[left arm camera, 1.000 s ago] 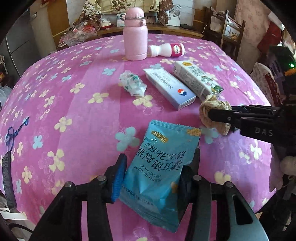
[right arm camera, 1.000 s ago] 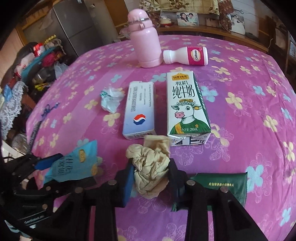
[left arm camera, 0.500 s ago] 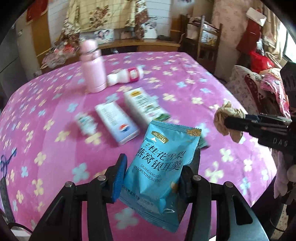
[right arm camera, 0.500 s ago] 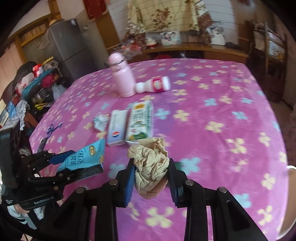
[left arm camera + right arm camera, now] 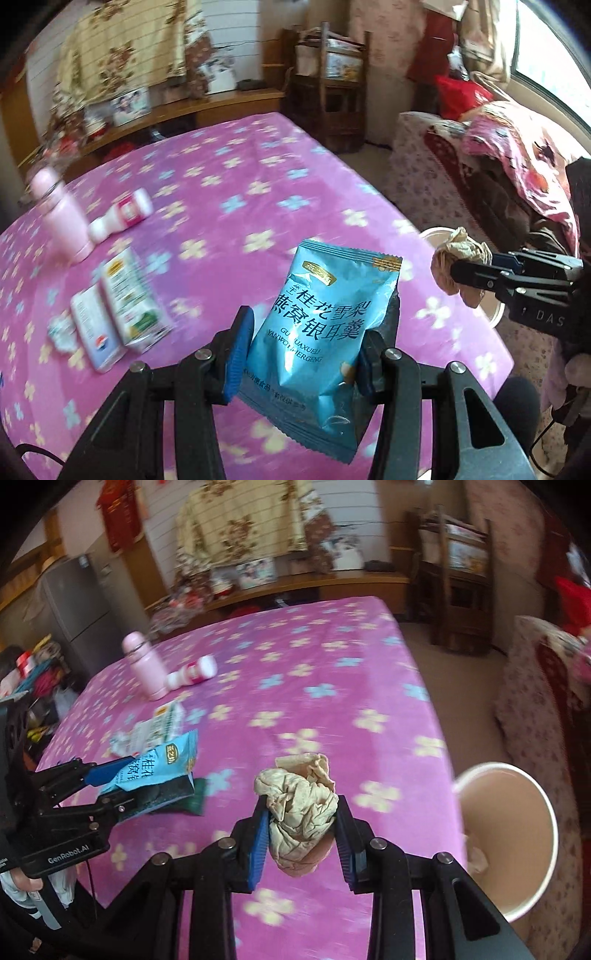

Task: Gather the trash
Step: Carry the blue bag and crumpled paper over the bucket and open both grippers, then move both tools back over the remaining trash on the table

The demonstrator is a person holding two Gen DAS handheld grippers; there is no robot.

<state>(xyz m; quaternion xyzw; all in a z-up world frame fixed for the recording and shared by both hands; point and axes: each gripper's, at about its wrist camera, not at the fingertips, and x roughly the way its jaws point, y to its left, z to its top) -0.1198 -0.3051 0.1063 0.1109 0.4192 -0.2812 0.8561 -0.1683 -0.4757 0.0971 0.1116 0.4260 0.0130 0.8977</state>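
**Two pieces of trash held above the tabletop edge**

The left gripper [image 5: 301, 354] has its fingers clamped on a light blue snack packet [image 5: 317, 332]. The packet is glossy foil with dark Chinese lettering, a small gold badge near the top and crimped seams at both ends. Its long axis runs along the fingers: the badge end points away from the camera, the other end hangs down past the pads, and the whole packet leans slightly to the right. It is lifted off the pink flowered tabletop [image 5: 229, 206].

The right gripper [image 5: 301, 840] has its fingers clamped on a crumpled wad of beige paper [image 5: 299, 812]. The wad is roughly egg-shaped and creased all over, taller than wide, with a loose flap sticking out at its top and its rounded bottom below the pads. It too is in the air, above the near right part of the tabletop, with a white paper bucket [image 5: 546, 812] just to its right, beyond the tabletop's edge.

Count on the tabletop: one pink flask [image 5: 144, 668] standing, one small white bottle [image 5: 194, 674] lying beside it, one milk carton [image 5: 129, 299], one pale flat box [image 5: 94, 332], one crumpled whitish wrapper [image 5: 61, 330], one dark green packet [image 5: 197, 797]. In the fingers: one packet, one paper wad.
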